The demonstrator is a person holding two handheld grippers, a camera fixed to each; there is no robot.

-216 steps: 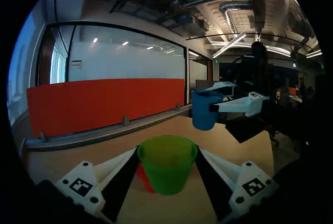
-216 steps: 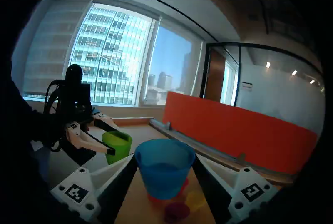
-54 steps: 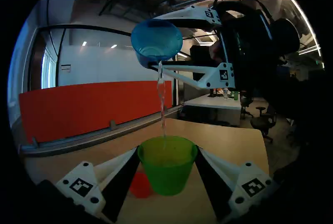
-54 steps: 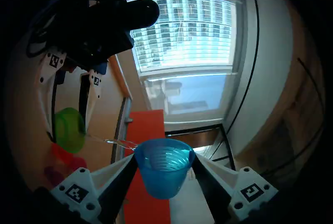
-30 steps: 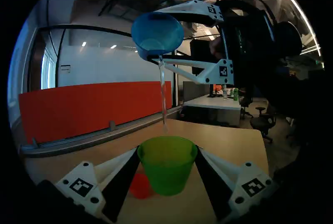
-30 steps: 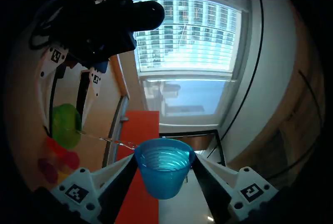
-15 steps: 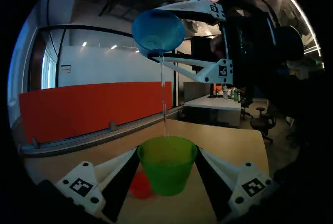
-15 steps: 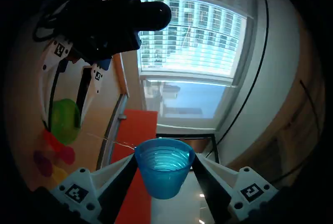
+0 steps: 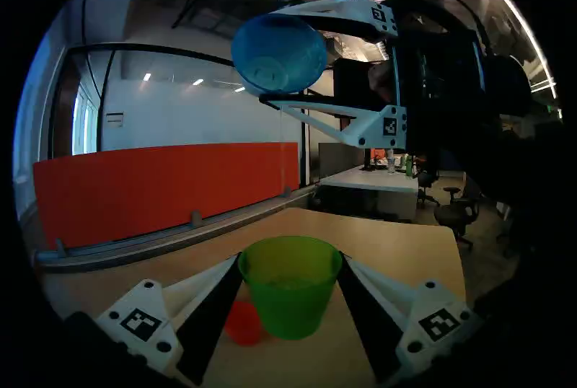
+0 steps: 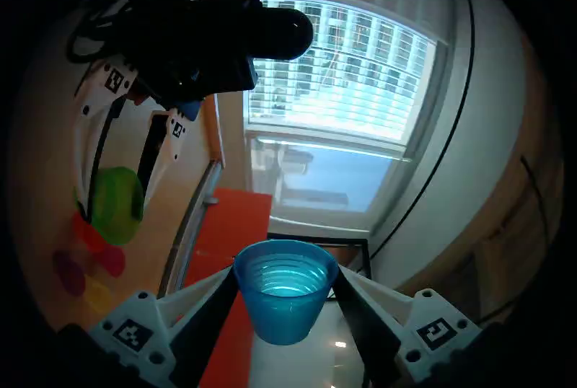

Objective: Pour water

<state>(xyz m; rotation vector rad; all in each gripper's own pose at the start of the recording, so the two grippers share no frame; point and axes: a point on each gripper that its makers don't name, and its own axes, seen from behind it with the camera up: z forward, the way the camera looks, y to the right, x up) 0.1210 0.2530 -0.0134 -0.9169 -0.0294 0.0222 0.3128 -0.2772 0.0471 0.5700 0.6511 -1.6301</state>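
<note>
Lower centre, green cup (image 9: pixel 290 287): translucent green. Upper centre, blue cup (image 9: pixel 279 54): translucent blue. On the left gripper (image 9: pixel 288 264): white fingers, black inner faces, black-and-white square markers. Mid-left, partition (image 9: pixel 159 182): orange-red. Lower left, small cup (image 9: pixel 243 323): red.

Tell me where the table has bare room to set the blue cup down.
Free: the bare wood of the table beyond the green cup, bordered by the rail under the orange partition and the table's right edge. Crowded: close beside the green cup, where the red cup stands.
</note>
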